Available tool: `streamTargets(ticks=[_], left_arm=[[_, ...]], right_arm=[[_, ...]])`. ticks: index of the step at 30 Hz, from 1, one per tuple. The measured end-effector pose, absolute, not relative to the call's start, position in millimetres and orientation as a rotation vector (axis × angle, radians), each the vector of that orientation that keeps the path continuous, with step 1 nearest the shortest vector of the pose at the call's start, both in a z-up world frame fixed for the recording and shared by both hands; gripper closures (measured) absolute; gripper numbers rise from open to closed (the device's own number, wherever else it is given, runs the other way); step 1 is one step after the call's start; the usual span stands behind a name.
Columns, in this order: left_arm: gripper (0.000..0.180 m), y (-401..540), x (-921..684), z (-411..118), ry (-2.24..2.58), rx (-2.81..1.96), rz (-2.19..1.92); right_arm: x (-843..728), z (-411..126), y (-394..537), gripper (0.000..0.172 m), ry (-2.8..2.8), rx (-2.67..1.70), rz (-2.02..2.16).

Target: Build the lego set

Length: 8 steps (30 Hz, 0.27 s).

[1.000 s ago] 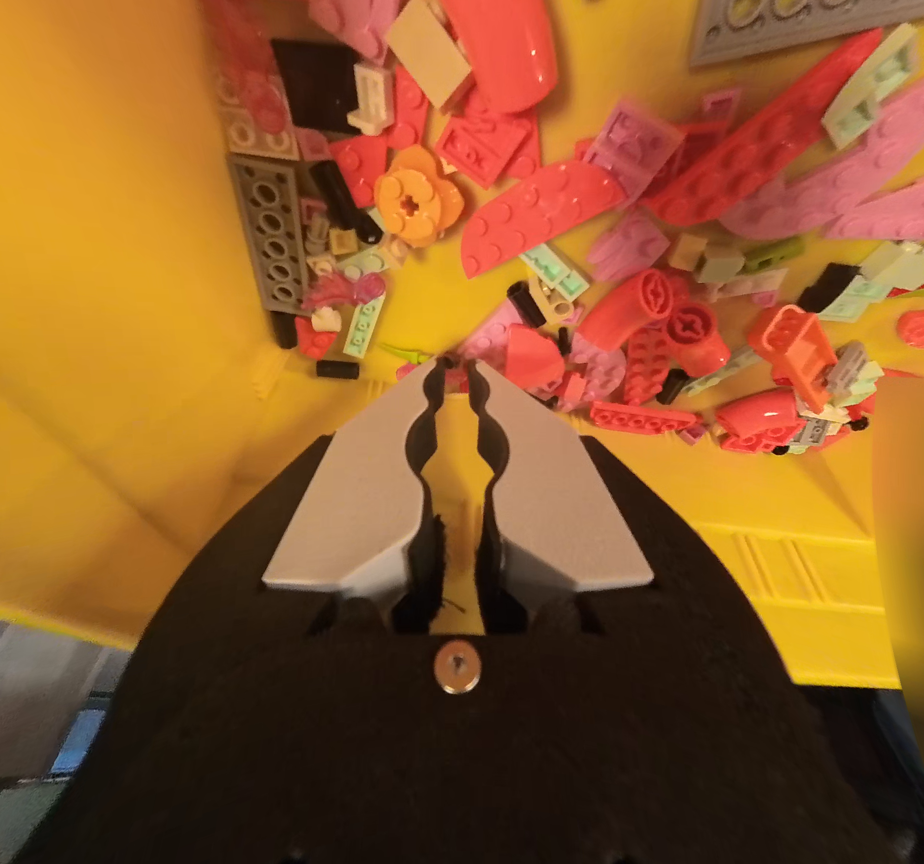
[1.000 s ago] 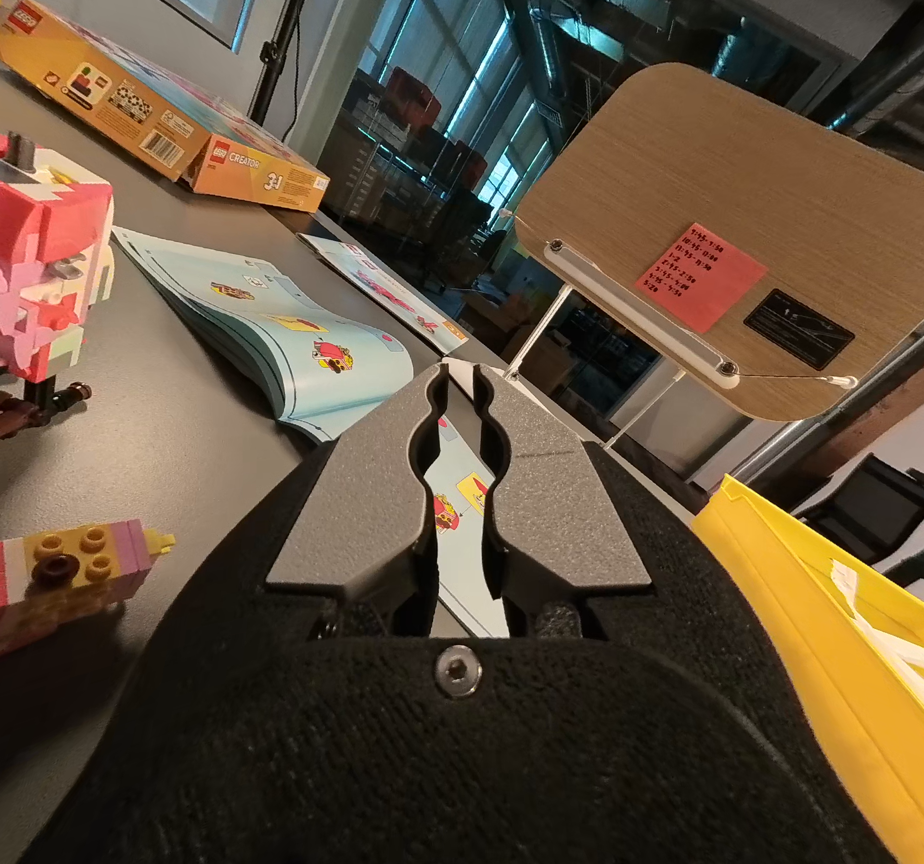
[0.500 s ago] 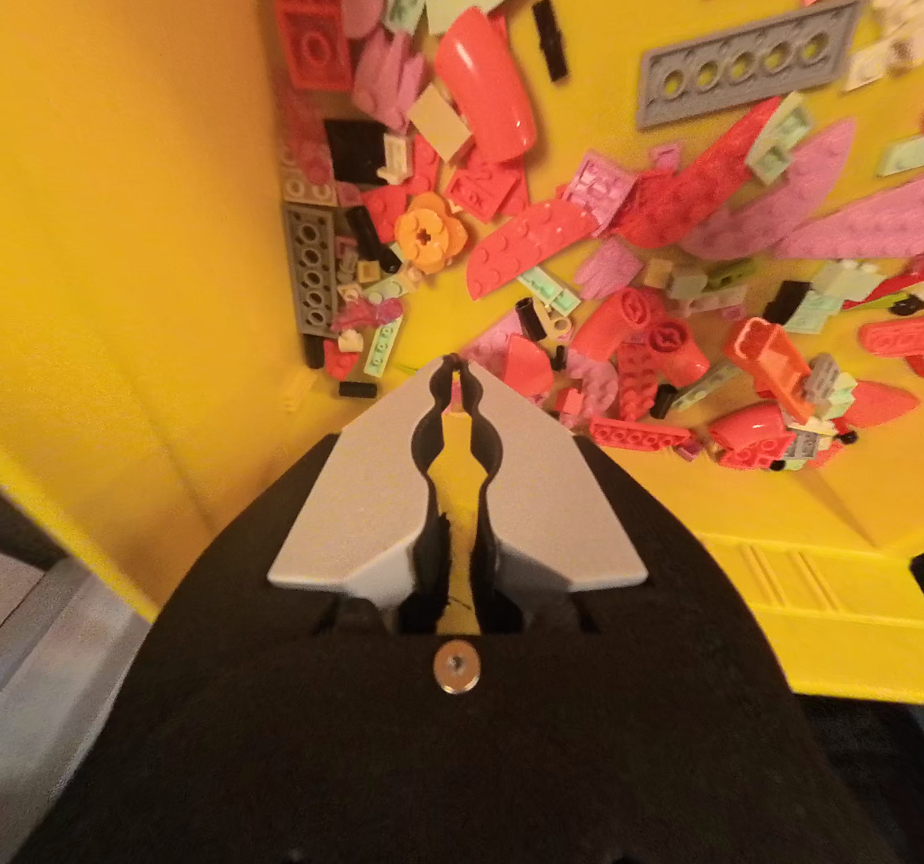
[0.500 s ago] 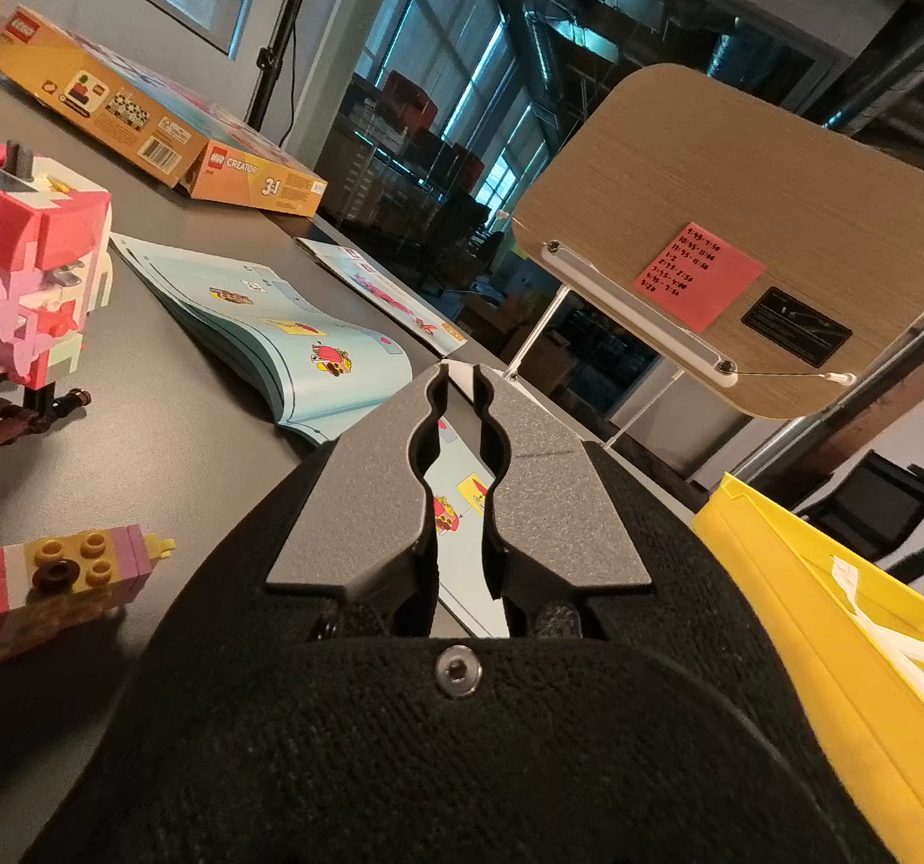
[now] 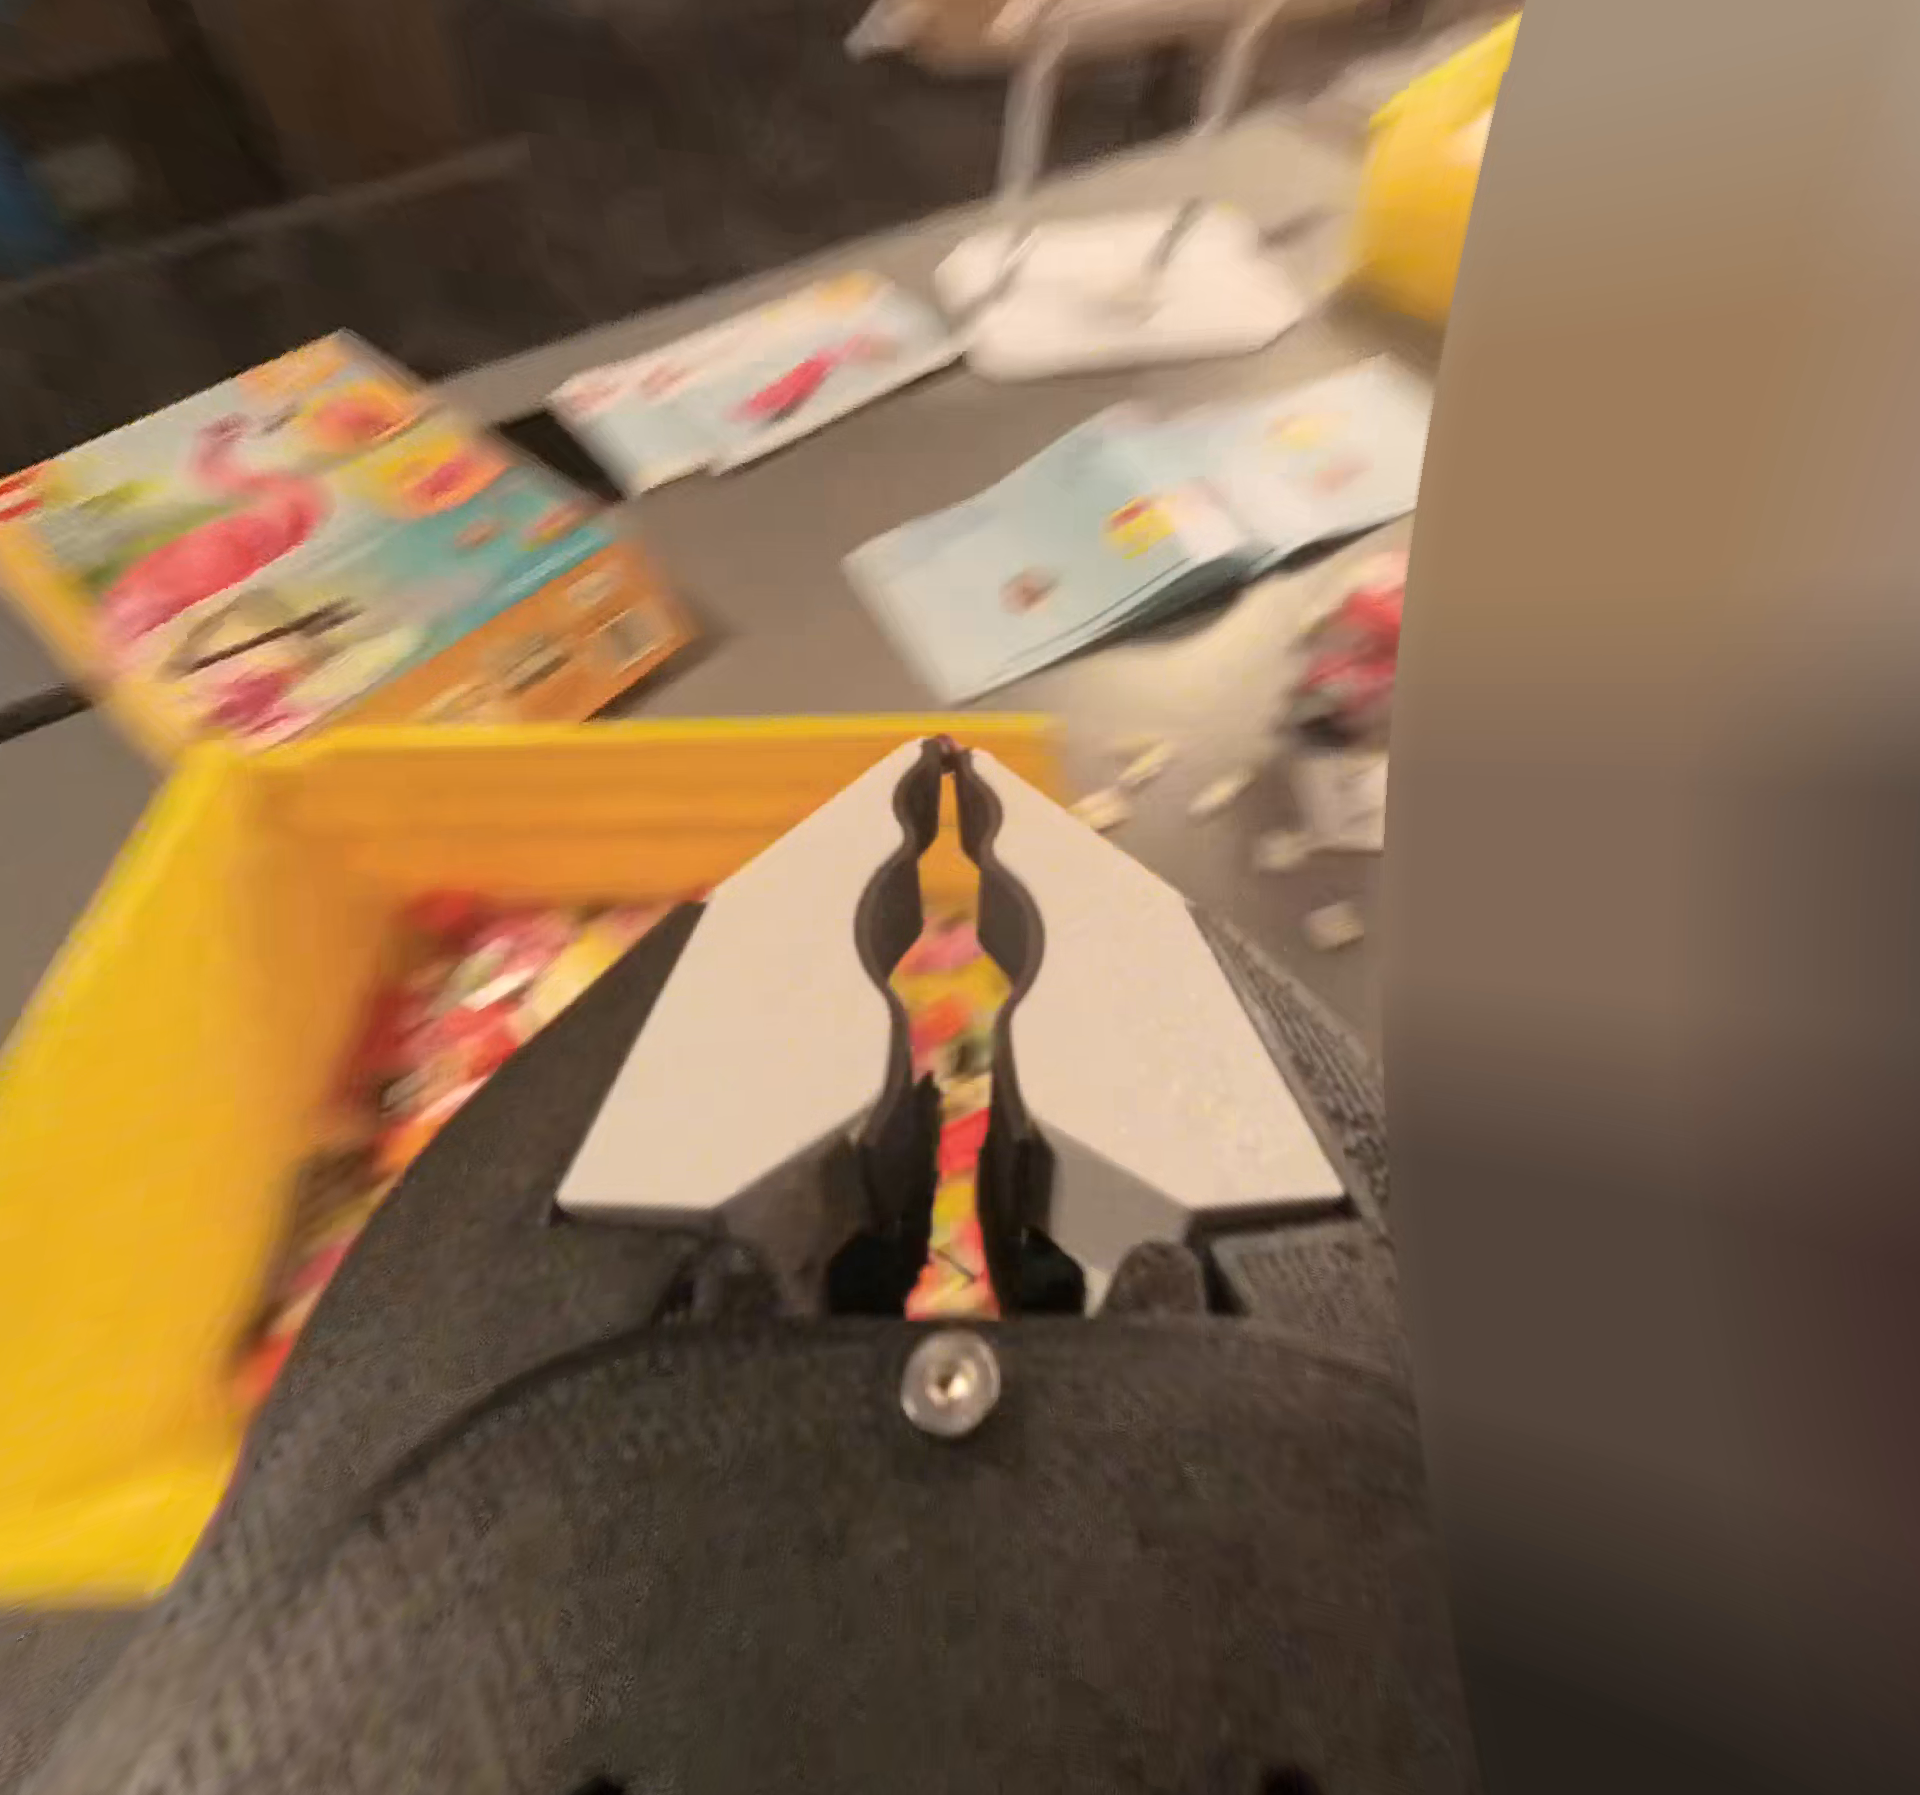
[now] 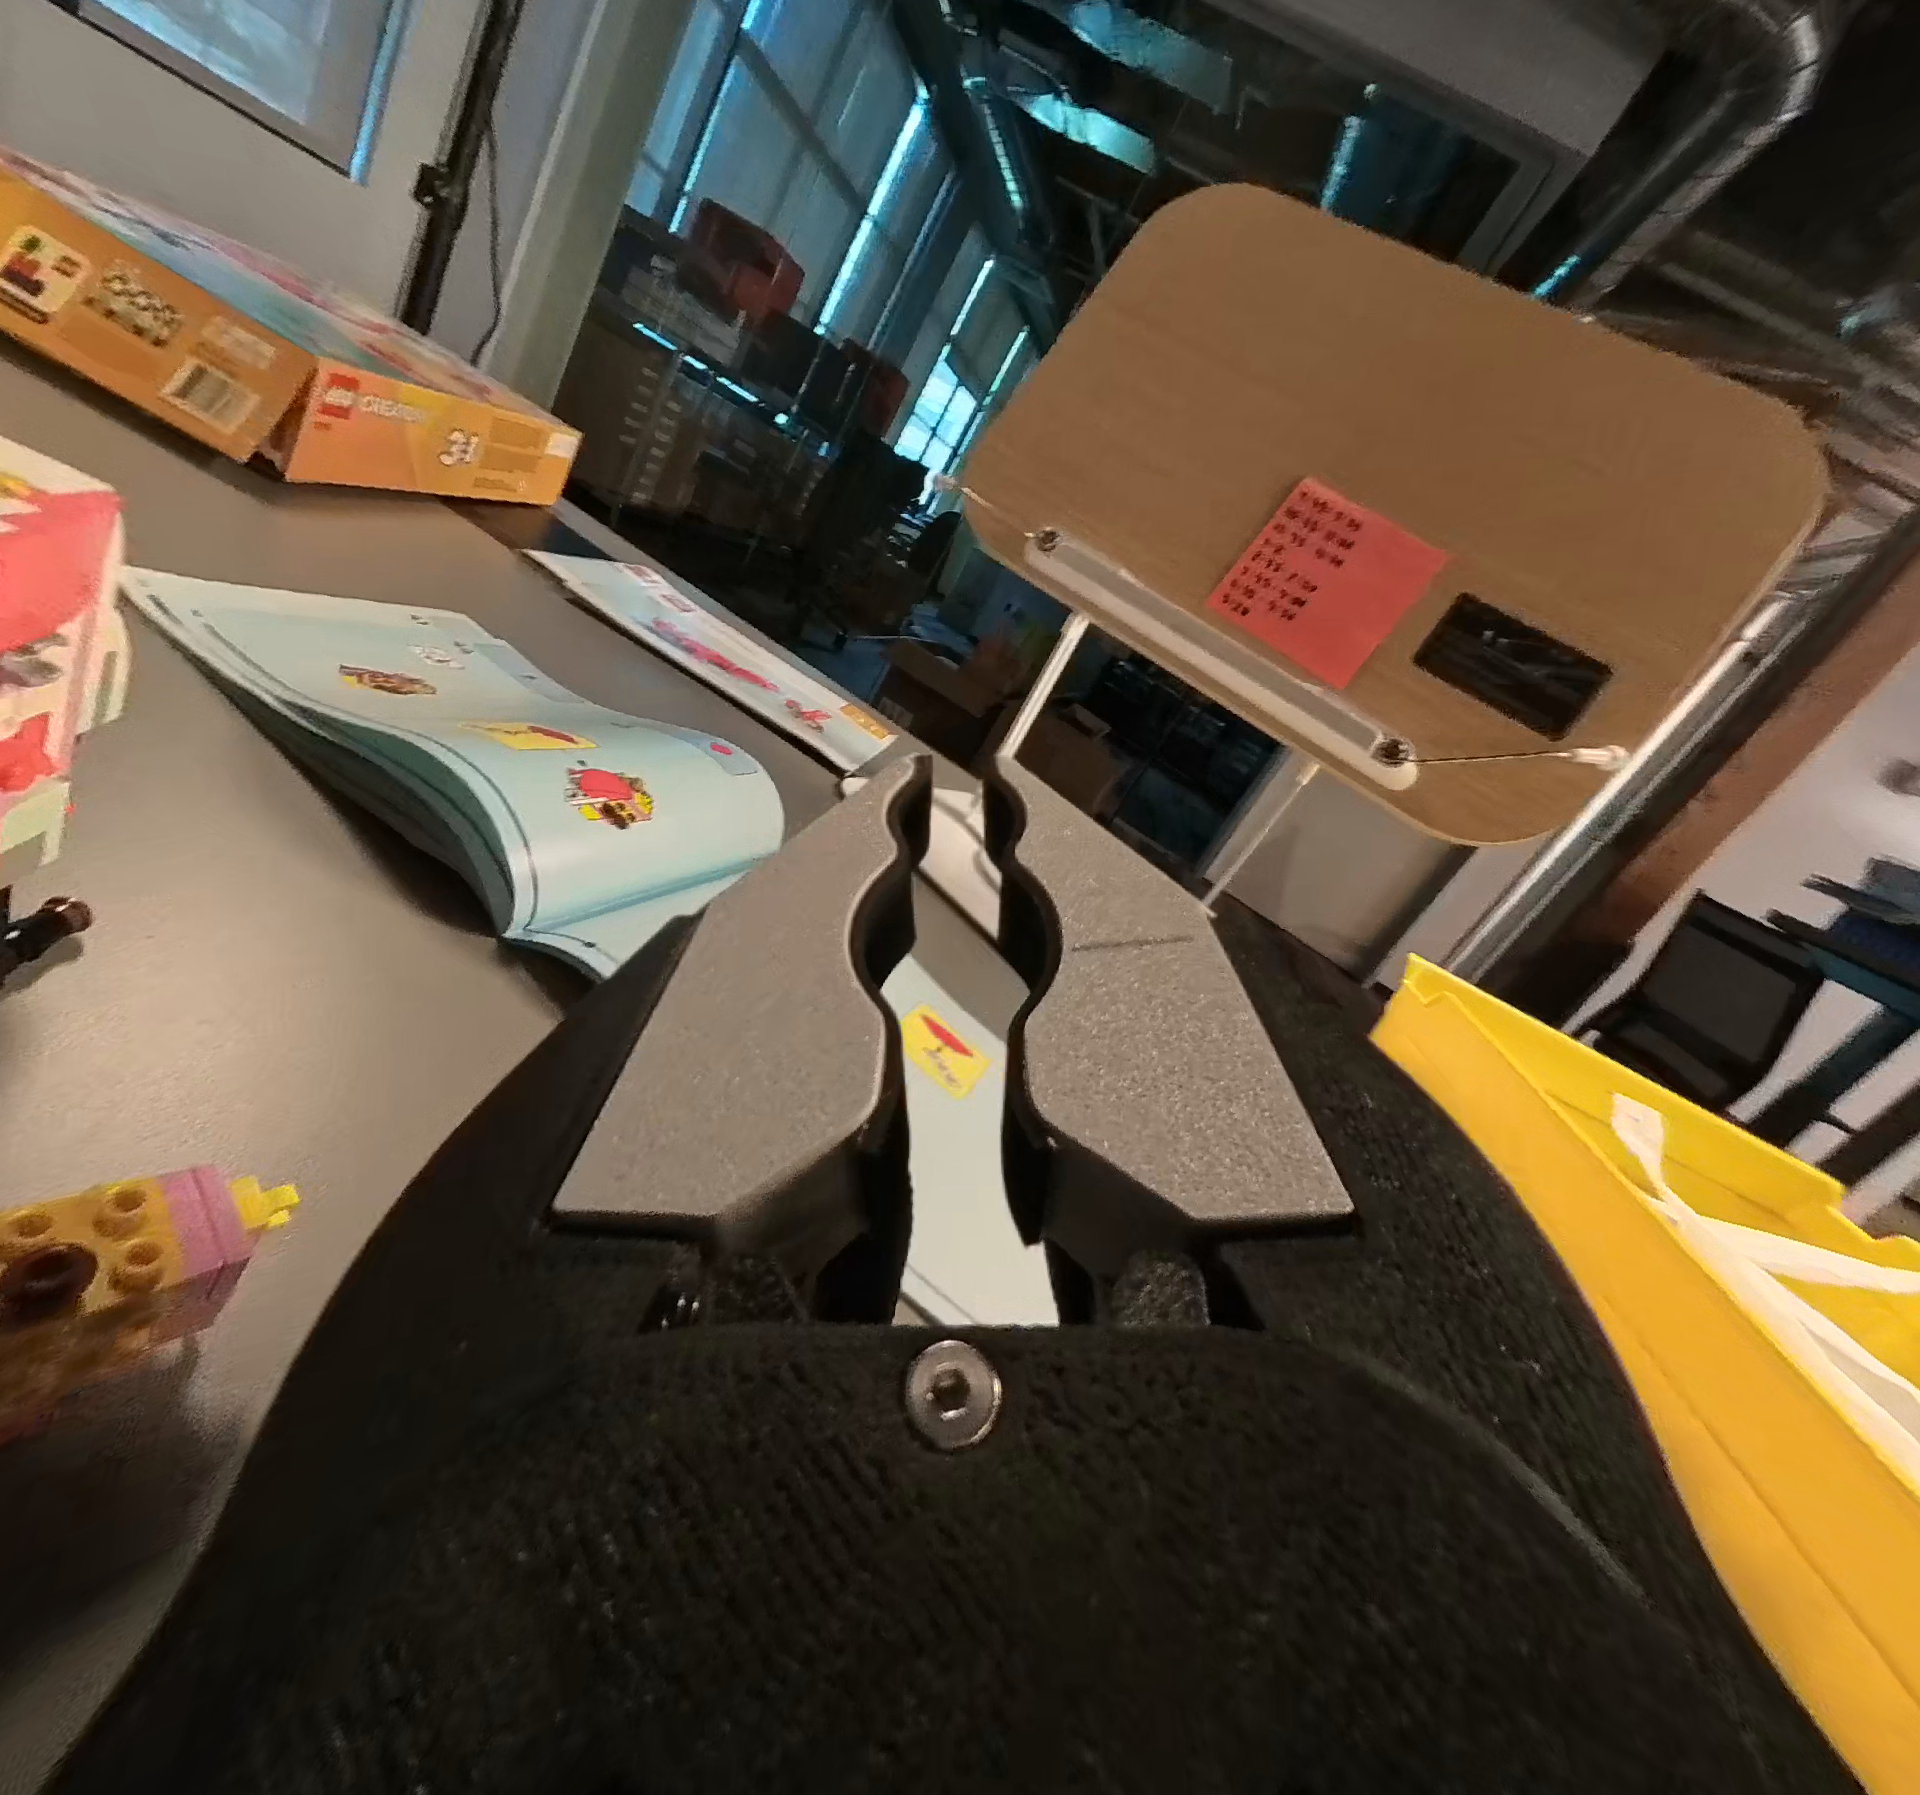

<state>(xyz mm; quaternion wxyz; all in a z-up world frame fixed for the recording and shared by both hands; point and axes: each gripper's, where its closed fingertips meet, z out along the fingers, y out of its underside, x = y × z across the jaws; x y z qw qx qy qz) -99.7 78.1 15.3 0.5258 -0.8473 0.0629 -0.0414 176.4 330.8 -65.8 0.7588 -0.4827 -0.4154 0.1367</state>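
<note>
In the left wrist view my left gripper (image 5: pixel 945 756) is shut, with a tiny dark pink piece (image 5: pixel 943 740) pinched at its very tips. It is raised over a yellow bin (image 5: pixel 520 810) that holds a heap of red, pink and orange bricks (image 5: pixel 468 1007); this view is blurred. In the right wrist view my right gripper (image 6: pixel 956 795) is open by a narrow gap with nothing between its fingers. It hovers low over the dark grey table (image 6: pixel 260 966), pointing past an open light blue booklet (image 6: pixel 468 737).
A pink and red brick model (image 6: pixel 52 623) and a small yellow-and-pink brick block (image 6: pixel 114 1246) stand to the left. An orange set box (image 6: pixel 260 374), a second booklet (image 6: pixel 717 644), a wooden board on a stand (image 6: pixel 1403 498) and a yellow bin (image 6: pixel 1662 1278) surround them. Tip to tip, the grippers are about 40 centimetres apart. The small yellow-and-pink brick block (image 6: pixel 114 1246) lies some 12 centimetres from my right tips, 35 centimetres from my left tips.
My left gripper shut its tips down among the bricks in the bin, then rose and tilted up, now looking across the table. My right gripper barely moved.
</note>
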Motion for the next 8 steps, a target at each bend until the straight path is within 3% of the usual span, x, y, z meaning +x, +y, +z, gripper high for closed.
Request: streamTargets(ticks=[4,8], left_arm=[[0.18,83,2,37,0.235,-1.74,-0.417],[0.18,99,73,38,0.293,-1.598,-0.743]], right_arm=[[185,-49,321,0.163,-0.866,-1.001,0.291],[170,-8,246,0.158,-1.019,-0.79,0.559]])
